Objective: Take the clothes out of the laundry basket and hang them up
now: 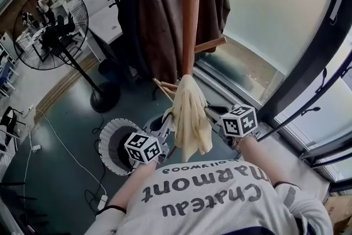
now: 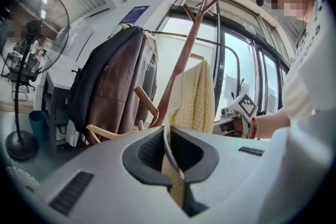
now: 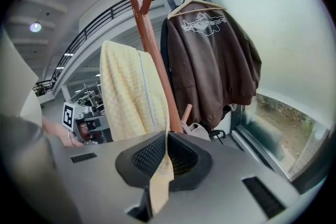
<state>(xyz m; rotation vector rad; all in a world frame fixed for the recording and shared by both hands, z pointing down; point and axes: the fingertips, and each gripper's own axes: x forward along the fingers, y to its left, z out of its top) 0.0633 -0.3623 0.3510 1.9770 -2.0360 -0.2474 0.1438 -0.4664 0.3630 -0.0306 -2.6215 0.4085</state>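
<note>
The left tongs (image 1: pixel 166 125) and right tongs (image 1: pixel 212 114) each pinch an edge of the yellow garment (image 1: pixel 190 113), which hangs between them by the coat stand (image 1: pixel 191 19).

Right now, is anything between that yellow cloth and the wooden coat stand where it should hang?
Nothing visible. The left tongs and right tongs both grip the yellow cloth, which hangs against the coat stand; the brown jacket hangs on its other side.
</note>
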